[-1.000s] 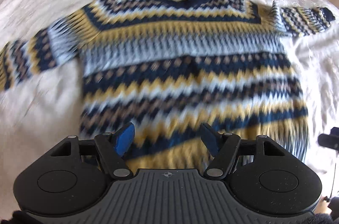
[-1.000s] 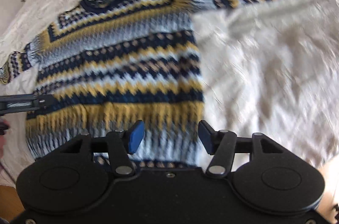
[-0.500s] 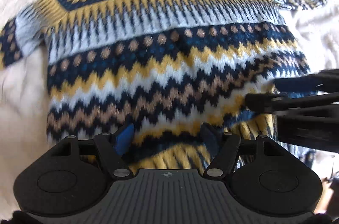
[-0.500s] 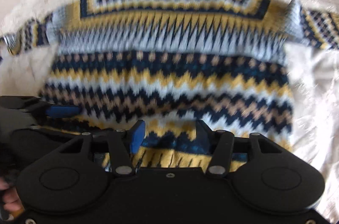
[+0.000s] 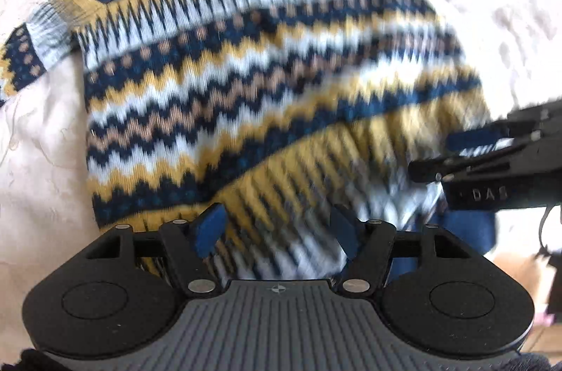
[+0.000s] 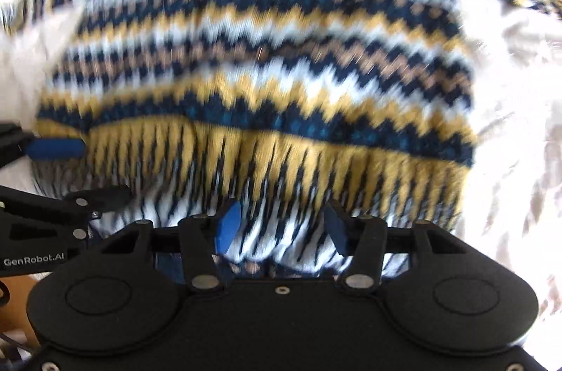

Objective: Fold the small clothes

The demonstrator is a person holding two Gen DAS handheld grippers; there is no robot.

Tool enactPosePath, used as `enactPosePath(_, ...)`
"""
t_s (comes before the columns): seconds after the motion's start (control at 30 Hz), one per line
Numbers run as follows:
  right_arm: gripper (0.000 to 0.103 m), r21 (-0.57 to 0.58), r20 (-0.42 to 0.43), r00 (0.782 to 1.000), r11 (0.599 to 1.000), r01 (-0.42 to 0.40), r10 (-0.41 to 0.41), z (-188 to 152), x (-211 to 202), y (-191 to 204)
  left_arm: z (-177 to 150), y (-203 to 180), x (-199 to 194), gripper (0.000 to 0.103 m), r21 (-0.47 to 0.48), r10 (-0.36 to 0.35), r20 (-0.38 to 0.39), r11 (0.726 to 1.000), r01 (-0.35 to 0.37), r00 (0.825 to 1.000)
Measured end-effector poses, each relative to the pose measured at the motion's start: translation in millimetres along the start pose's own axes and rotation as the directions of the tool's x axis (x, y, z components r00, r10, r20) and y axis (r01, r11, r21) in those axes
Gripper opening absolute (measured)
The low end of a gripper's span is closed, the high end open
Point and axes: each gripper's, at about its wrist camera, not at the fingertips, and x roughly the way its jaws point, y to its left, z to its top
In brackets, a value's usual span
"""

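- Left wrist view: a sweater (image 5: 267, 83) in navy, mustard, tan and pale blue zigzag bands lies flat on a white bed cover (image 5: 38, 167), neck far, hem near.
- The left tongs (image 5: 277, 230) hang over the hem, jaws apart and closing, gripping nothing.
- The right tongs (image 5: 467, 150) enter from the right edge, marked "DAS".
- Right wrist view: the sweater (image 6: 267, 83) fills the blurred frame; the right tongs (image 6: 281, 229) stand part open above the hem, empty.
- The left tongs (image 6: 59, 167) reach in at left, lettered "GenRobot.AI".
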Motion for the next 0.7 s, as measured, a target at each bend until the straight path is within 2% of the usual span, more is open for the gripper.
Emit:
enactPosePath(0.1, 0.061, 0.067, 0.071, 0.997, 0.998, -0.008, 0.003, 9, -23, -20, 18, -1, -8, 0.065, -0.043, 0.044, 0.097, 0.998, -0.040, 0.994)
enactPosePath(0.17, 0.069, 0.109, 0.123, 0.992, 0.994, 0.002, -0.015, 16, -38, -35, 32, -4, -1, 0.065, -0.062, 0.075, 0.125, 0.996, -0.068, 0.989)
enactPosePath(0.2, 0.078, 0.132, 0.154, 0.988, 0.991, 0.005, -0.026, 19, -45, -44, 38, -4, 6, 0.065, -0.073, 0.082, 0.125, 0.995, -0.073, 0.989)
enactPosePath(0.23, 0.085, 0.156, 0.185, 0.982, 0.988, 0.010, -0.039, 23, -52, -51, 42, -3, 15, 0.065, -0.087, 0.089, 0.110, 0.993, -0.079, 0.990)
enactPosePath(0.3, 0.090, 0.197, 0.251, 0.965, 0.980, 0.022, -0.072, 27, -64, -72, 46, -1, 36, 0.065, -0.134, 0.108, 0.034, 0.986, -0.103, 0.994)
enactPosePath(0.37, 0.100, 0.231, 0.305, 0.945, 0.972, 0.049, -0.120, 34, -74, -100, 41, 5, 48, 0.066, -0.184, 0.112, -0.034, 0.976, -0.116, 0.993)
enactPosePath(0.43, 0.102, 0.244, 0.349, 0.924, 0.968, 0.067, -0.152, 41, -84, -129, 47, 0, 43, 0.065, -0.194, 0.139, -0.039, 0.970, -0.144, 0.989)
enactPosePath(0.5, 0.102, 0.255, 0.374, 0.915, 0.965, 0.058, -0.154, 49, -90, -165, 58, -8, 31, 0.061, -0.233, 0.173, -0.050, 0.956, -0.180, 0.984)
enactPosePath(0.6, 0.102, 0.289, 0.392, 0.907, 0.957, 0.035, -0.152, 65, -93, -219, 75, -27, 11, 0.059, -0.315, 0.186, 0.011, 0.933, -0.173, 0.983)
enactPosePath(0.7, 0.102, 0.321, 0.407, 0.899, 0.947, 0.026, -0.163, 79, -95, -273, 102, -58, -2, 0.059, -0.330, 0.204, 0.058, 0.928, -0.174, 0.977)
